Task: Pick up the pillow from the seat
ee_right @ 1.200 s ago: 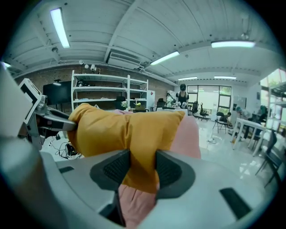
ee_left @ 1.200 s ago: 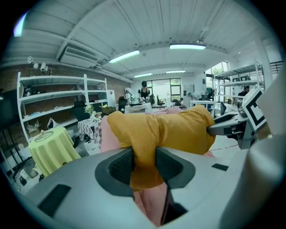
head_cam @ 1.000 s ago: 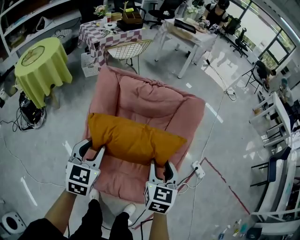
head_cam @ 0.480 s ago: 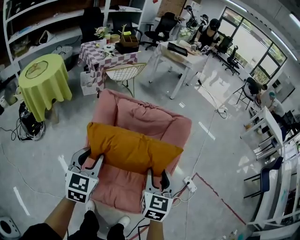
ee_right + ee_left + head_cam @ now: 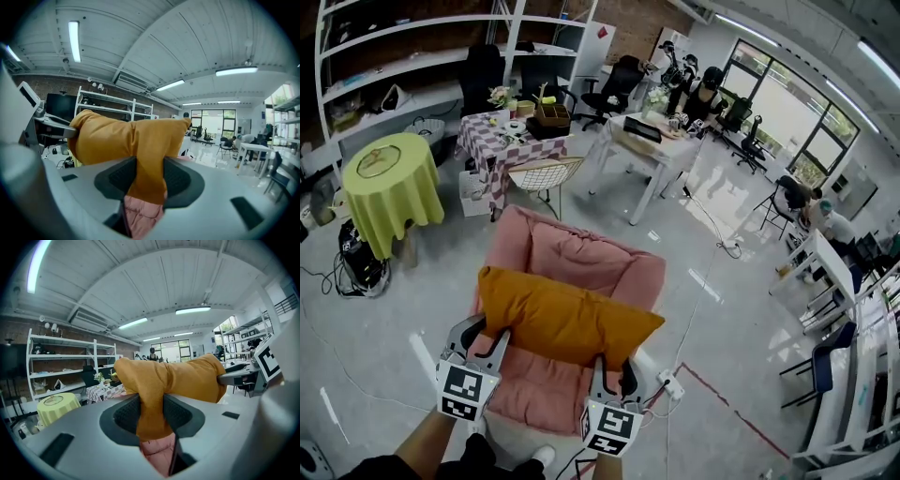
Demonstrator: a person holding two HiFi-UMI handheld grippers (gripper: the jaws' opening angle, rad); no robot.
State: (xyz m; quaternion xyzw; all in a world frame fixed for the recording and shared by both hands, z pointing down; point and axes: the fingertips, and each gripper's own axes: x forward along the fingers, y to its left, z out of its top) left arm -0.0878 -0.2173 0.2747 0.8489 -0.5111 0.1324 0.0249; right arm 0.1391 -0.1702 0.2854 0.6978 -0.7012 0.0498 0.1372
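Observation:
An orange pillow (image 5: pixel 562 314) hangs lifted above the pink padded seat (image 5: pixel 572 253) in the head view. My left gripper (image 5: pixel 486 339) is shut on the pillow's near left edge, and my right gripper (image 5: pixel 612 368) is shut on its near right edge. Between the left gripper's dark pads (image 5: pixel 127 414), the left gripper view shows a fold of orange pillow (image 5: pixel 154 394) pinched. The right gripper view shows the same: orange pillow (image 5: pixel 140 145) fabric squeezed between the pads (image 5: pixel 178 180), pink seat (image 5: pixel 138 215) below.
Behind the seat stand a wire chair (image 5: pixel 546 175), a checkered table (image 5: pixel 508 141) and a white table (image 5: pixel 652 145). A round table with a yellow-green cloth (image 5: pixel 389 187) is at the left. Cables and a power strip (image 5: pixel 667 384) lie on the floor at the right.
Both grippers have stayed shut on the pillow. The view has tilted up, the seat now looks smaller and farther below, and the pillow sits higher over it.

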